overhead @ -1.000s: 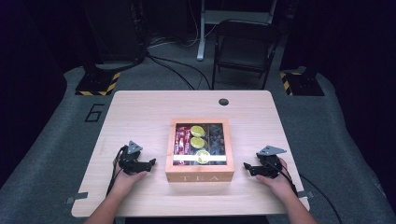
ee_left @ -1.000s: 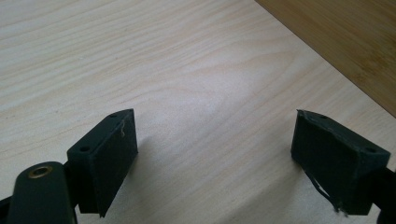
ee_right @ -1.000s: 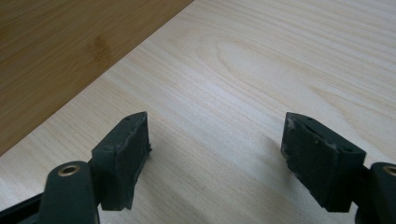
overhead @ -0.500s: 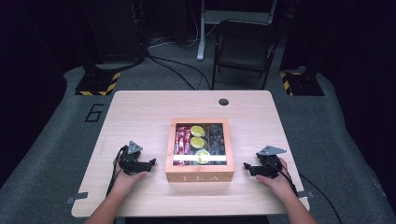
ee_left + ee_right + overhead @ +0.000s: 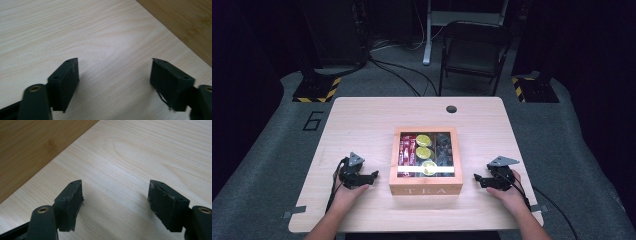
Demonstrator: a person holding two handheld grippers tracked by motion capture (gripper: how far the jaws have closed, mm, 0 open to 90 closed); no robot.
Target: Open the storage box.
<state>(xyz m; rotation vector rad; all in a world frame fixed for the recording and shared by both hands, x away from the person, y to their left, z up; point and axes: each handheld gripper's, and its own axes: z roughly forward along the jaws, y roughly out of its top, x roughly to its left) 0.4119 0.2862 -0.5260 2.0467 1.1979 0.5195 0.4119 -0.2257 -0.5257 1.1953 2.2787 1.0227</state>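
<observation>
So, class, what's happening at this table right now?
A person sits at a light wooden table with a two-jaw gripper in each hand. A wooden tea box with a clear lid stands between them. The left gripper rests on the table left of the box, the right gripper to its right, both pointing at its sides. Both pairs of jaws are open with nothing between them and have just been closing a little. Neither touches the box.

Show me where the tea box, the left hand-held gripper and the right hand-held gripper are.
tea box (image 5: 425, 189): high view, on its front wall.
left hand-held gripper (image 5: 373, 175): high view, between its fingertips.
right hand-held gripper (image 5: 477, 179): high view, between its fingertips.
</observation>
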